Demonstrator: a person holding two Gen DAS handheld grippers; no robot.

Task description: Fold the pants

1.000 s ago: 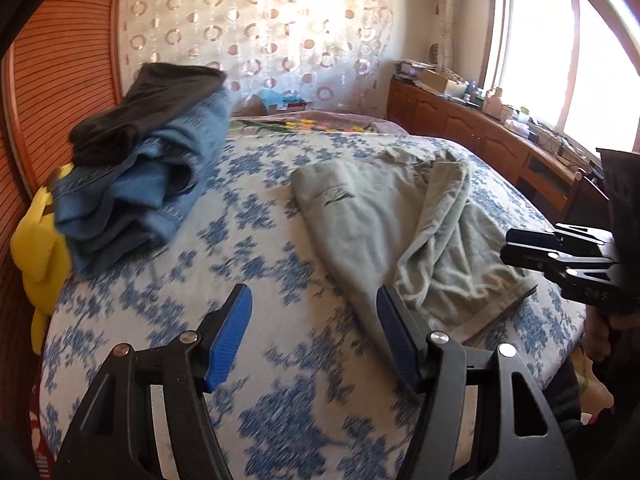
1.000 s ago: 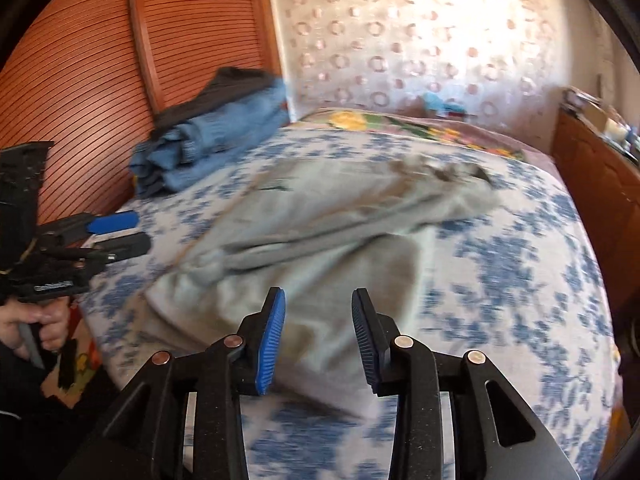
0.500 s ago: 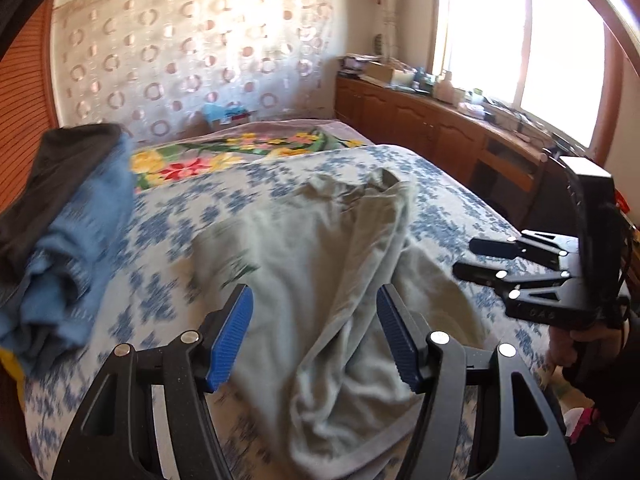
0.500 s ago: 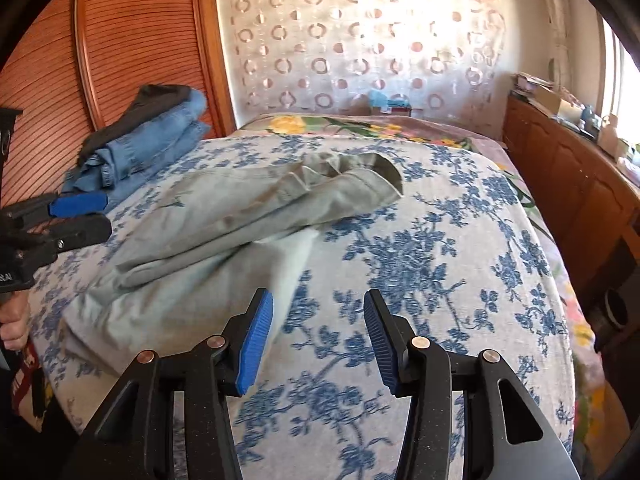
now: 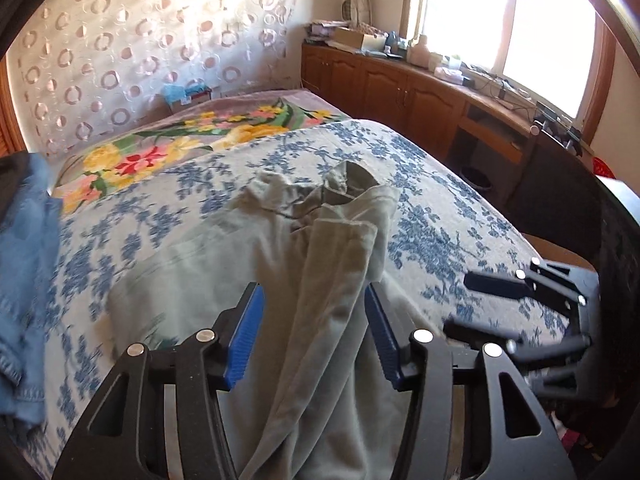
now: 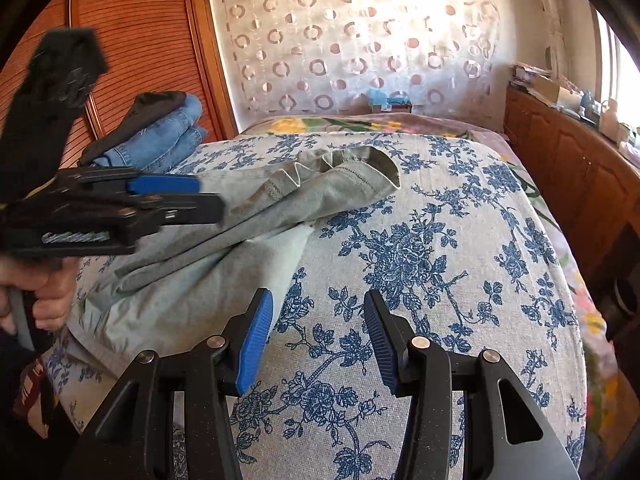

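Observation:
Pale grey-green pants (image 5: 280, 256) lie crumpled lengthwise on the blue-flowered bedspread (image 5: 432, 216), waistband at the far end. They also show in the right wrist view (image 6: 224, 240). My left gripper (image 5: 314, 336) is open and empty, just above the near part of the pants. My right gripper (image 6: 318, 336) is open and empty over bare bedspread (image 6: 420, 264), just right of the pants' near edge. The left gripper also shows at the left of the right wrist view (image 6: 208, 196); the right gripper shows at the right of the left wrist view (image 5: 460, 304).
A stack of folded blue jeans and dark clothes (image 6: 160, 132) sits at the bed's far left by the wooden wardrobe (image 6: 132, 40). Wooden cabinets (image 5: 420, 96) with clutter line the right wall under the window. A floral blanket (image 5: 192, 140) covers the far end.
Both grippers swung to the right and moved closer over the bed. The left one now points along the pants; the right one now faces bare bedspread and has opened wider.

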